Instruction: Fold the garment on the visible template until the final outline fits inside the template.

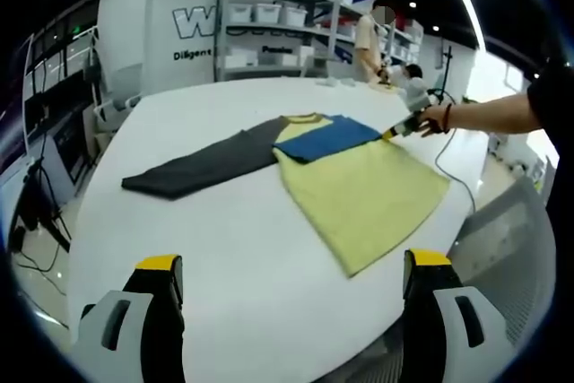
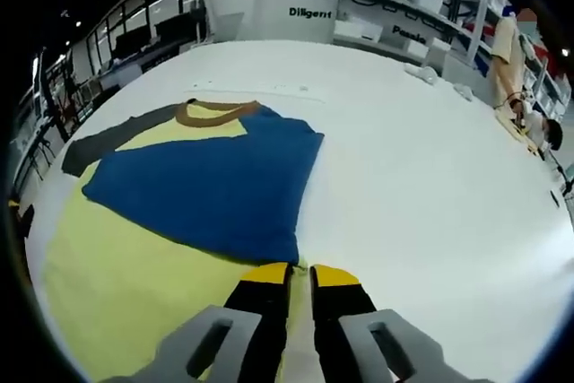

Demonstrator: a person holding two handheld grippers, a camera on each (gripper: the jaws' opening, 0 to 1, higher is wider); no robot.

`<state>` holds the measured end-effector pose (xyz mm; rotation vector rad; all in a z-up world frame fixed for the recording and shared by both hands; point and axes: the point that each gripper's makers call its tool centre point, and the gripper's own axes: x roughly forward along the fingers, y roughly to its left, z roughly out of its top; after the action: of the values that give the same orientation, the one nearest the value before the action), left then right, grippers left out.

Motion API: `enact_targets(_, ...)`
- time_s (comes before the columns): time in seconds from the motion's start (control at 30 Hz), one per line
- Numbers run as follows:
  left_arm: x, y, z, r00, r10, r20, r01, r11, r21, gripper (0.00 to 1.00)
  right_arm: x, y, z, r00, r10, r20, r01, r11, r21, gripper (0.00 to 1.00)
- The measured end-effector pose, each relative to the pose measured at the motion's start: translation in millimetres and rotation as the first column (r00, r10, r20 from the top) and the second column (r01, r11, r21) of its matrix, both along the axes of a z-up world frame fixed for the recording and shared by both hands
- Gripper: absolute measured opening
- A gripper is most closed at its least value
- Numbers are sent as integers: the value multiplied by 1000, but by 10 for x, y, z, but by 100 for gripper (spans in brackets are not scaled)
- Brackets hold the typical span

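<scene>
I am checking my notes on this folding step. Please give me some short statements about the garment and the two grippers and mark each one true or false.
1. The blue sleeve lies folded over the yellow body. True.
2. The grey sleeve is folded in too. False: it lies stretched out on the white table.
3. The right gripper is wide open. False: its jaws are nearly together at the garment's edge.
4. The left gripper is open, off the garment. True.

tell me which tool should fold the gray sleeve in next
Left, probably. The left tool is open and free, facing the gray sleeve spread flat on the table. The right tool looks shut at the shirt edge by the blue sleeve, on the far side.
</scene>
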<state>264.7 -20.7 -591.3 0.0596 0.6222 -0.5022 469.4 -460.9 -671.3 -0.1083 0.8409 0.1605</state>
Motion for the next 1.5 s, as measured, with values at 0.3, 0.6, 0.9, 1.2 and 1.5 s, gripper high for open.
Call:
enact_targets(0.3,37,3,47,1000,16,13,-15,1000,-25,99,-28,147,344,995,-16,95,3,991,137,37)
enact_targets(0.6,87,-15,102,999,5,34,-4,1000,-24,98,-244,504,616,992,53,118,-81,965,249,87)
enact_targets(0.9,155,-30,191,998,24,50,-20,996,-83,97,-605,843,917,972,151,179,-198,937,286,99)
enact_targets(1.2,213,69,162,997,55,47,-51,996,-77,96,-1069,1108,1184,947,217,236,-283,910,301,99)
enact_targets(1.5,325,201,125,996,72,49,-69,996,-61,95,-1523,1274,1224,934,267,235,-329,899,287,99)
